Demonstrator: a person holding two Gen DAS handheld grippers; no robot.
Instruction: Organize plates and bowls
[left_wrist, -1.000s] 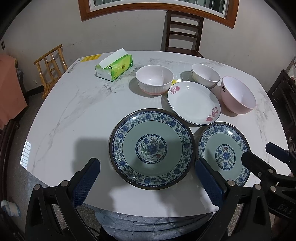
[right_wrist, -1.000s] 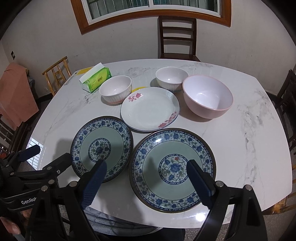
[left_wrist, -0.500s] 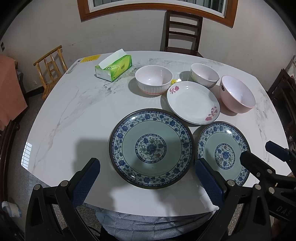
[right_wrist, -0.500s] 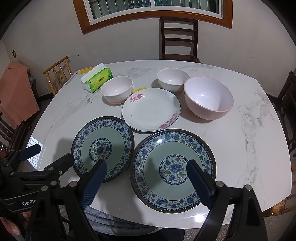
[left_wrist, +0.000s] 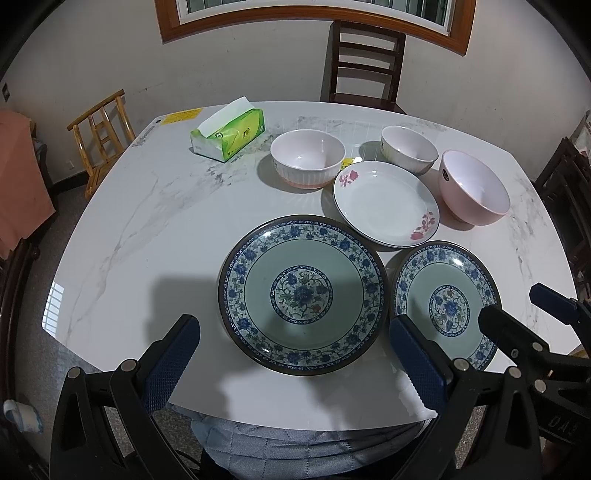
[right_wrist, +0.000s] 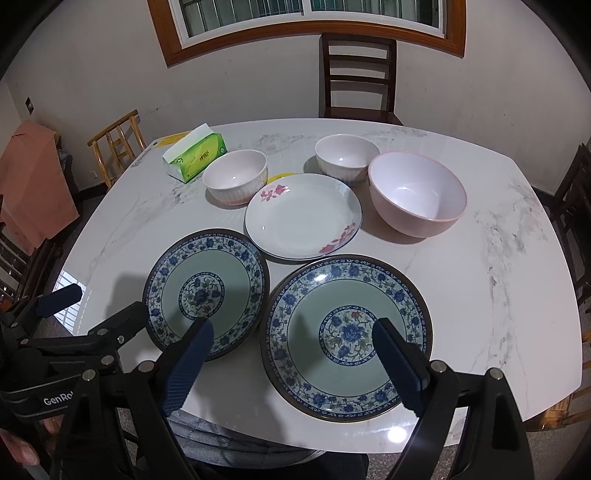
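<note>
Two blue-patterned plates lie near the front edge: one (left_wrist: 303, 293) (right_wrist: 207, 293) on the left, one (left_wrist: 447, 304) (right_wrist: 345, 336) on the right. Behind them sit a white flowered plate (left_wrist: 386, 203) (right_wrist: 303, 216), a ribbed white bowl (left_wrist: 307, 158) (right_wrist: 235, 177), a small white bowl (left_wrist: 408, 147) (right_wrist: 346, 157) and a pink bowl (left_wrist: 472, 186) (right_wrist: 417, 192). My left gripper (left_wrist: 295, 354) (right_wrist: 94, 310) is open and empty above the front edge by the left plate. My right gripper (right_wrist: 293, 356) (left_wrist: 528, 310) is open and empty over the near rim of the right plate.
A green tissue box (left_wrist: 229, 134) (right_wrist: 195, 157) stands at the back left of the white marble table (left_wrist: 147, 221). A dark chair (left_wrist: 364, 66) stands behind the table, a light wooden chair (left_wrist: 101, 129) at the left, dark chairs at the right.
Both grippers have eased back and up a little; the dishes sit slightly lower in both views. Nothing on the table has moved.
</note>
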